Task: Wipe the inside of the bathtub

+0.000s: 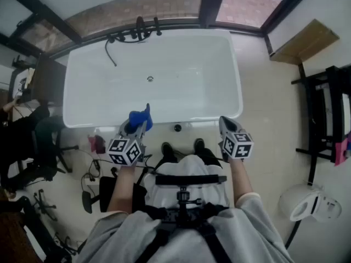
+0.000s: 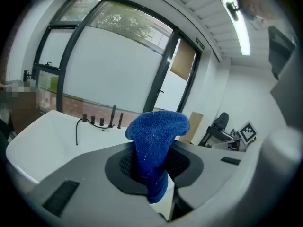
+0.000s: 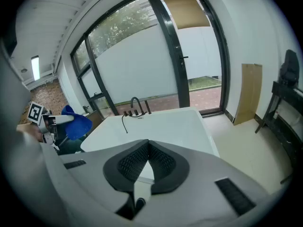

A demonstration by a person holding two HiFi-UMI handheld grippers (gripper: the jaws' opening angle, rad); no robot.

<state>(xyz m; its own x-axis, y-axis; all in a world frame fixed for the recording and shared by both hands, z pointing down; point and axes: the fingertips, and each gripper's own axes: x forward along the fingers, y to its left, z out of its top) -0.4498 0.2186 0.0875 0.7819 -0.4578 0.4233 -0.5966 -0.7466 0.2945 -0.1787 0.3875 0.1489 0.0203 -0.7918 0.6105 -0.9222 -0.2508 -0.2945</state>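
Blue cloth (image 2: 156, 141) pinched between the pads of left gripper (image 2: 154, 167), bunched top standing proud, tail hanging below. Right gripper (image 3: 147, 162) closed tip to tip on nothing. Both held on the near side of tub (image 1: 237, 100), right at its near rim, not yet inside. Tub straight ahead and lower, long axis left to right across the head view, tap (image 1: 134, 34) on the far rim toward the left. Roughly equal nearness for both grippers, but cloth only in the left, so likely a forward-and-down reach over the near wall with that one. Near inner wall hidden below the rim from above; drain (image 1: 149, 79) only a dot; dirt or wet on the white basin too faint to judge.
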